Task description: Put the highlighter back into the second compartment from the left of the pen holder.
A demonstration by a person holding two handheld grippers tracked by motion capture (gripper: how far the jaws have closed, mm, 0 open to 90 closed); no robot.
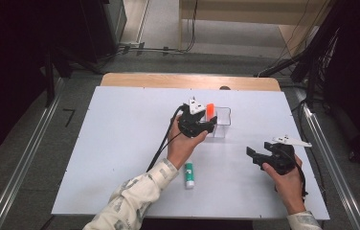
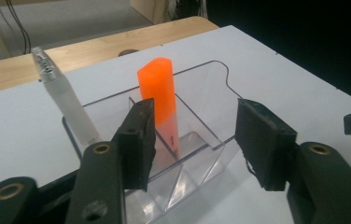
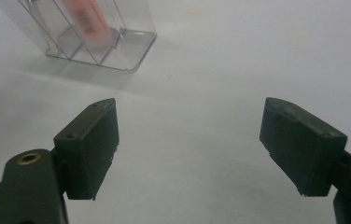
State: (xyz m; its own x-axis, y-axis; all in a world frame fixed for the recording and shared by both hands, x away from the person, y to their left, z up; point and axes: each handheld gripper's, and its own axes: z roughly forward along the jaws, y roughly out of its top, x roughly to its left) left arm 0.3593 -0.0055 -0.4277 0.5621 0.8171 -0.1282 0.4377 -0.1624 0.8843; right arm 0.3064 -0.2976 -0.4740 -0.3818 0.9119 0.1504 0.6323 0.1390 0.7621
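I see a white table (image 1: 120, 143) with a wooden strip along its far edge. On it, right of centre in the frame, stands a clear divided organiser (image 1: 220, 123); a green-capped glue stick (image 1: 188, 175) lies lower centre.

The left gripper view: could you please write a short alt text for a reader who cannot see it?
An orange highlighter stands upright in a clear plastic organizer on a white table, and the left gripper has its two black jaws open in front of it, not touching it. A frosted white pen leans in the compartment to the left.
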